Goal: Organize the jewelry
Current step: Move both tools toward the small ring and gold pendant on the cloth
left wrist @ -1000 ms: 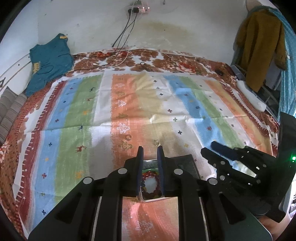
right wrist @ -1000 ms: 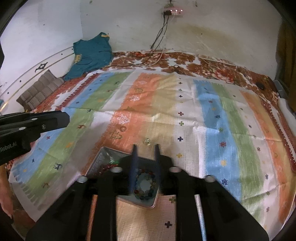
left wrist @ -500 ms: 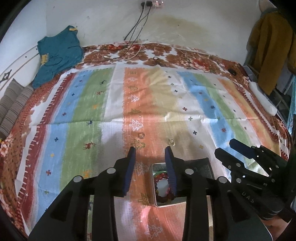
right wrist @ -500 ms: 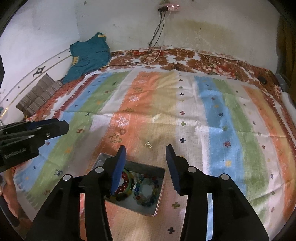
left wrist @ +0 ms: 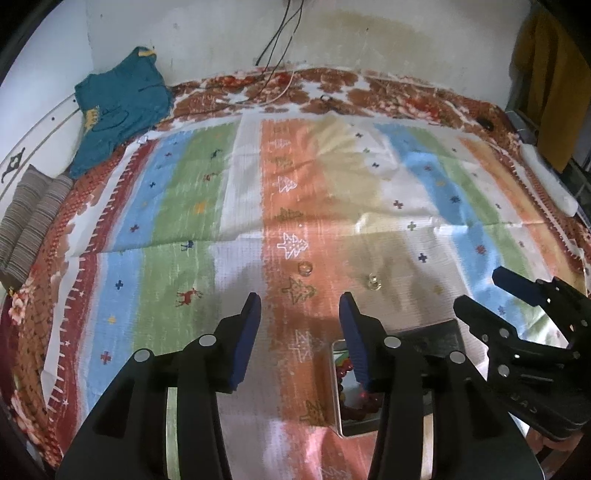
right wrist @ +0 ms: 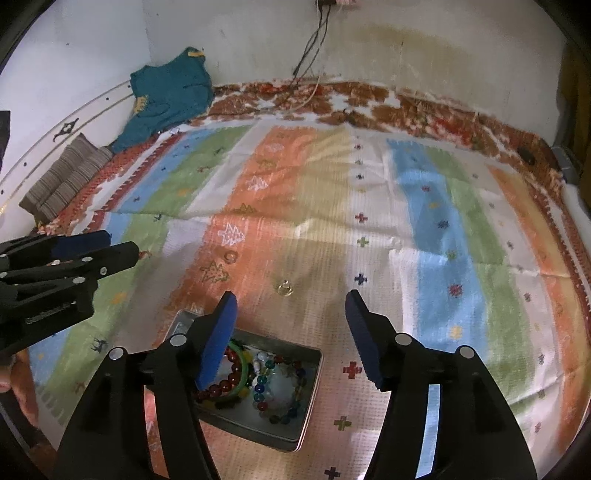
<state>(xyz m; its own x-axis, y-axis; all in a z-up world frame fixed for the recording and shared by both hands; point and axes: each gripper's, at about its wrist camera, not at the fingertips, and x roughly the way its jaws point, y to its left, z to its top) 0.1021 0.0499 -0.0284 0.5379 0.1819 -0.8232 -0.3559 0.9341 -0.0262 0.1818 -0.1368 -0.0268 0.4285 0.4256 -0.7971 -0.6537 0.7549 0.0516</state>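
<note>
A shallow metal tin [right wrist: 309, 398] lies on the striped bedspread and holds a red bead bracelet [right wrist: 221, 388], a green bangle [right wrist: 244, 363] and a multicoloured bead bracelet [right wrist: 282, 413]. Two small clear rings rest on the cloth beyond it, one [right wrist: 285, 287] nearer and one [right wrist: 231, 256] further left. My right gripper [right wrist: 291, 298] hovers over the tin's far edge, its jaws opening with nothing between them. My left gripper [left wrist: 299, 308] hangs left of the tin [left wrist: 338, 413], its jaws also opening and empty. Both rings [left wrist: 306, 267] [left wrist: 373, 282] lie just ahead of it.
A teal garment [left wrist: 122, 107] and a striped cushion [left wrist: 29, 218] lie at the bed's far left. Cables [left wrist: 280, 33] hang down the back wall. A mustard garment [left wrist: 550, 85] hangs at the right, with a white object [left wrist: 550, 181] along the bed's right edge.
Both grippers have gone from nearly shut to wide and drawn back from over the tin. The left one has shifted left off it. The bracelets stay in the tin.
</note>
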